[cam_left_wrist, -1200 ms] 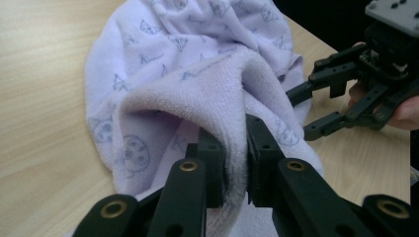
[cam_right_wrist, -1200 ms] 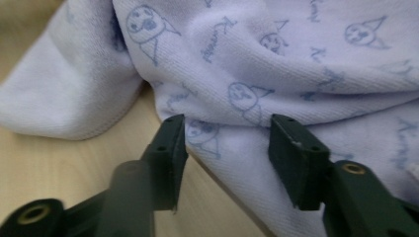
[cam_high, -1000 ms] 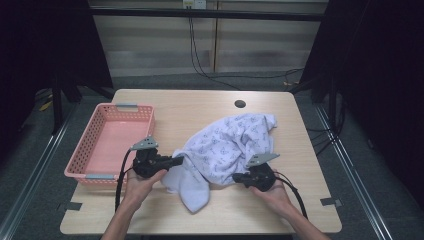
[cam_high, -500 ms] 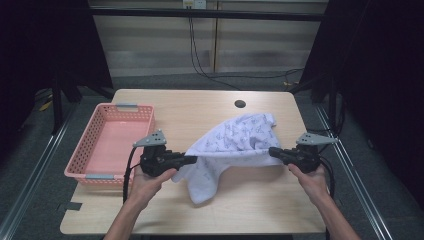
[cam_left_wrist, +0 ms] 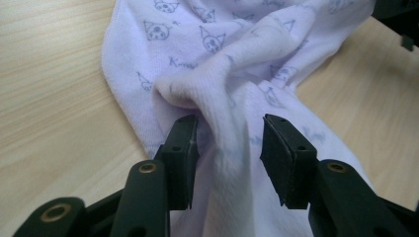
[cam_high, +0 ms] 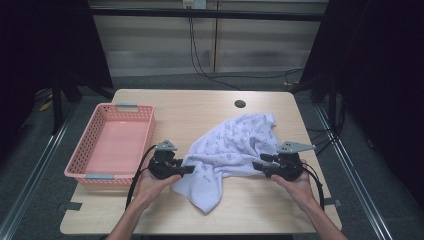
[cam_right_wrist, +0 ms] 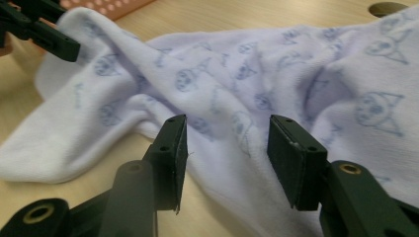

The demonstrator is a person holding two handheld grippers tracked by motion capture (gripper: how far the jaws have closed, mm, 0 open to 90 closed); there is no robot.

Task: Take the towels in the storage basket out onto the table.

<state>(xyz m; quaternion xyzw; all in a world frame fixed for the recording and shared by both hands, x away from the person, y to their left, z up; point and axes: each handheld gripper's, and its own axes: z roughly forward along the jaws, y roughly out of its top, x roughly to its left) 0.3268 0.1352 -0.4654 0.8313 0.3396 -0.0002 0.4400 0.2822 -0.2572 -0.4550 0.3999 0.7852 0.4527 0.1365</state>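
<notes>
From the high view, the white printed cloth (cam_high: pixel 230 150) lies crumpled on the wooden table (cam_high: pixel 200 107), right of the pink basket (cam_high: pixel 112 145), which stands empty. The left gripper (cam_high: pixel 190 170) is at the cloth's left edge and the right gripper (cam_high: pixel 257 165) at its right edge. Both have just been opening their jaws. The cloth sits in an uneven heap with one corner hanging toward the person, so I think a new grasp may catch the wrong layer and the fold would come out crooked.

In the left gripper view, the jaws stand spread, and a twisted ridge of the cloth (cam_left_wrist: pixel 222 113) rises between them. The left pad touches the ridge, but the pads do not pinch it. If the jaws close here, they may bite this thick bunch instead of a clean edge, and the fabric could stay twisted.

In the right gripper view, the jaws are also spread, with the cloth (cam_right_wrist: pixel 237 94) lying loose between and beyond them, not pinched. The fabric is flat against the table there, so the lower pad may slide over it and grip nothing.
</notes>
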